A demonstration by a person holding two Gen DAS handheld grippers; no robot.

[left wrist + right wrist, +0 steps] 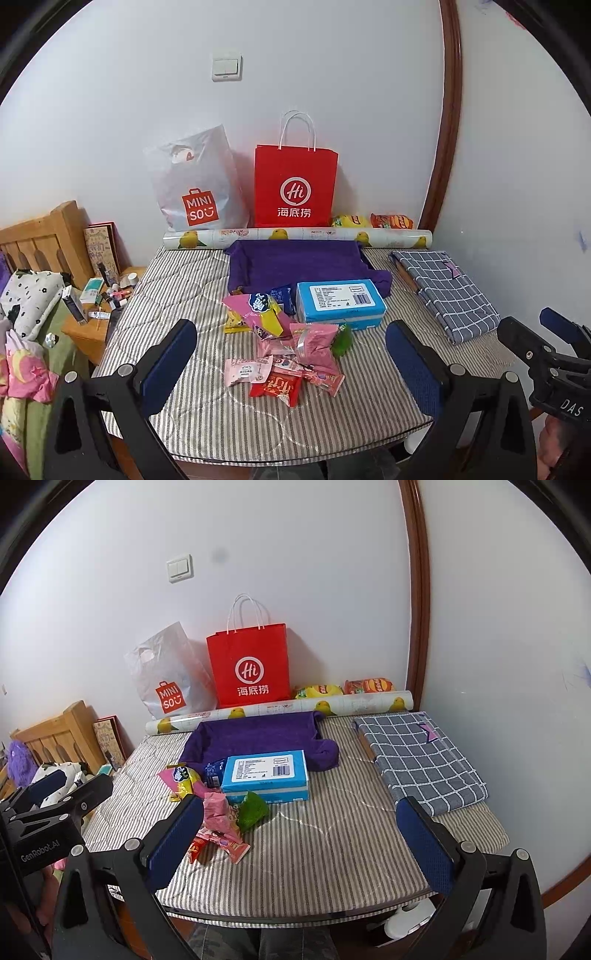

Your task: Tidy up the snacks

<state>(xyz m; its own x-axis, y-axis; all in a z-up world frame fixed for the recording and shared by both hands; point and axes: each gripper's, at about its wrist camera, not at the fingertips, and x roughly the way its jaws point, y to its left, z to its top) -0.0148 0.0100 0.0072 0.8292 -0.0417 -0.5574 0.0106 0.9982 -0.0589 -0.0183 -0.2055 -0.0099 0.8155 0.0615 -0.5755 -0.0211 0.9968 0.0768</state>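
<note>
A pile of snack packets (pixel 288 347) in pink, red, yellow and green lies on the striped table cover (pixel 177 288), in front of a blue box (pixel 340 302) and a purple cloth tray (pixel 295 262). The pile also shows in the right wrist view (pixel 218 819), left of centre. My left gripper (pixel 291 373) is open and empty, held above the table's near edge, with the pile between its fingers in view. My right gripper (pixel 299 842) is open and empty over bare table to the right of the pile, and it shows at the left wrist view's right edge (pixel 546 343).
A red paper bag (pixel 295 184) and a white Miniso bag (pixel 195 184) stand against the back wall behind a paper roll (pixel 295 234). Two chip bags (pixel 373 220) lie behind the roll. A folded checked cloth (pixel 443 288) lies at the right. A cluttered bedside cabinet (pixel 96 306) stands left.
</note>
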